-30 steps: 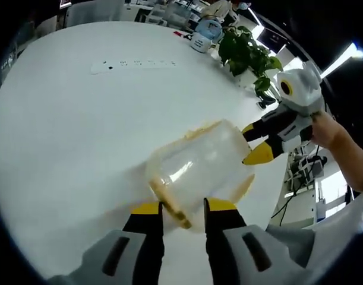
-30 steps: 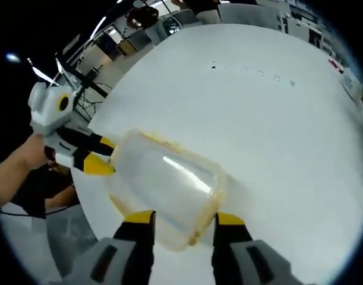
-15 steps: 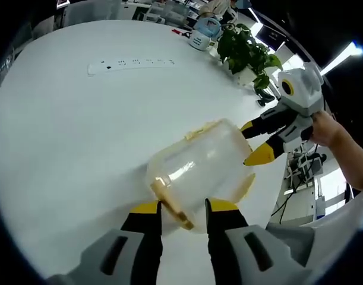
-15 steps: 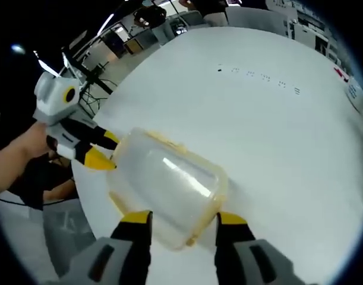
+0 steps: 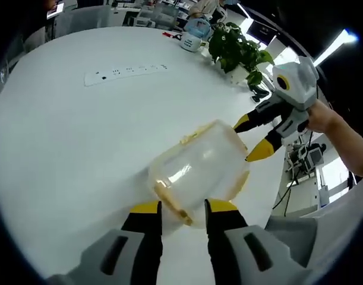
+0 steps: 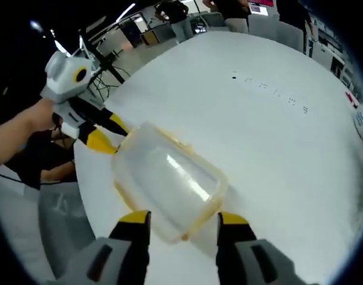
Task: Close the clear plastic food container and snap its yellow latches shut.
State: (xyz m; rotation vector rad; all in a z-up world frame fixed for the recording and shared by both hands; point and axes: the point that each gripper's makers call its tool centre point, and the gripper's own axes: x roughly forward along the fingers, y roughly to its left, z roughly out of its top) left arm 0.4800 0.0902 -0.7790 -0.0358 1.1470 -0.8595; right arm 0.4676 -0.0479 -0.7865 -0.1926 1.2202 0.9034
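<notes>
A clear plastic container (image 5: 199, 169) with yellow rim and latches lies on the white table (image 5: 68, 136). In the left gripper view my left gripper (image 5: 183, 208) is open at its near end, a yellow latch (image 5: 172, 205) lying between the jaws. My right gripper (image 5: 251, 139) comes in from the right, open, its yellow tips at the far end. In the right gripper view the container (image 6: 166, 178) lies just ahead of my open right gripper (image 6: 182, 218), whose jaws stand either side of its near end. The left gripper (image 6: 107, 133) meets the far end.
A white power strip (image 5: 125, 71) lies farther off on the table. A potted plant (image 5: 234, 50) and a white and blue pot (image 5: 193, 35) stand at the far edge. The table edge (image 5: 276, 178) runs just behind the container. A person's hand (image 6: 32, 127) holds the left gripper.
Both views have shifted and tilted a little. The container and both grippers keep their places at its two ends, jaws as wide as before.
</notes>
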